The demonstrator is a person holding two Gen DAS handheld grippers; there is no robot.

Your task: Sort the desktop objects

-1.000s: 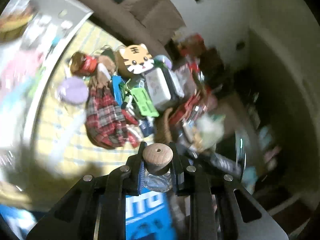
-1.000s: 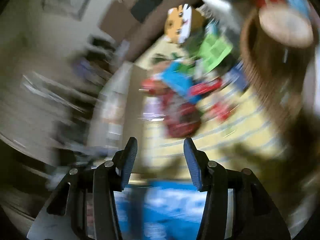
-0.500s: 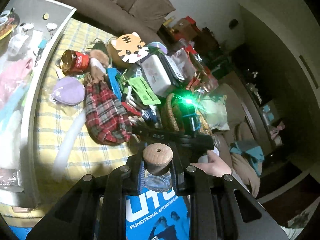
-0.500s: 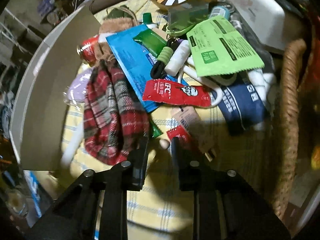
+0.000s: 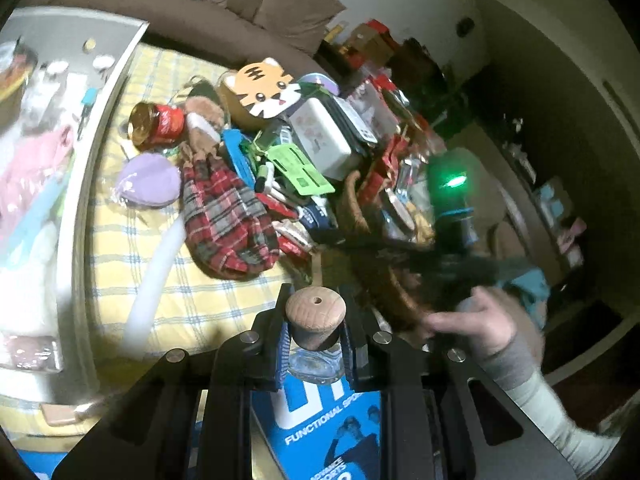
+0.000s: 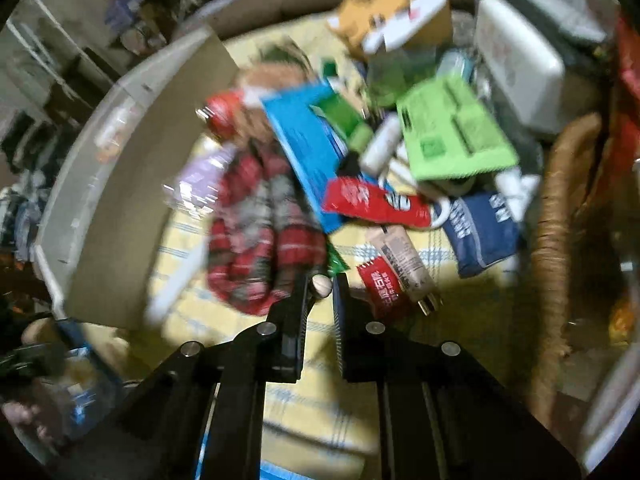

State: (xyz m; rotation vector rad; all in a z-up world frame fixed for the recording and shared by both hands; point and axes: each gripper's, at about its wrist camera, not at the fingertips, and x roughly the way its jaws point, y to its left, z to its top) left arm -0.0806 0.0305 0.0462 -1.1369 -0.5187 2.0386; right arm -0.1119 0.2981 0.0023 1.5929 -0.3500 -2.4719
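two grippers at work over a cluttered desk [image 5: 132, 276] with a yellow checked cloth.

left gripper [image 5: 316, 344]: fingers pinching a small glass bottle [image 5: 316, 360] by its neck, just under a wooden stopper [image 5: 315, 311] that stands up between the finger tips. a blue printed box [image 5: 332, 420] lies below the fingers.

beyond the left fingers: a red plaid cloth pouch [image 5: 228, 220], a lilac oval pouch [image 5: 148, 180] to its left, a red jar with a gold lid [image 5: 154, 126] on its side, a tiger-face box [image 5: 266, 88], a green packet [image 5: 302, 168], a white case [image 5: 324, 140]. woven basket [image 5: 360, 216] off to the right of the fingers, with a hand [image 5: 480, 320] in a grey cuff near its rim.

right gripper [image 6: 322, 288]: view blurred. fingers have just been closing and now stand nearly together, with a small pale wooden bead [image 6: 321, 285] between the tips; contact with the pads cannot be told for sure. plaid pouch [image 6: 260, 240] just left of the tips, a red sachet [image 6: 380, 284] and a beige tube [image 6: 404, 264] just right, a larger red sachet [image 6: 372, 200] and a navy pouch [image 6: 480, 228] further ahead.
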